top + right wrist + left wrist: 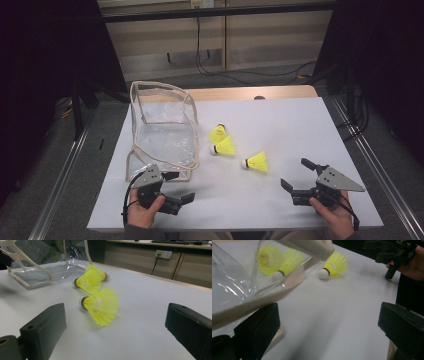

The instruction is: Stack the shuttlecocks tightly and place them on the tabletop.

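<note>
Standing open at centre-left of the high view, the clear plastic pouch [162, 131] with its cream trim is floppy, and the left gripper [179, 188], jaws spread wide and empty beside the near rim, could crush or drag it. Lower right, the right gripper [296, 174] gapes equally wide, holding nothing. Its nearest yellow shuttlecock [257, 161] lies on its side mid-frame; a careless pinch could roll it away or crumple the skirt.
</note>
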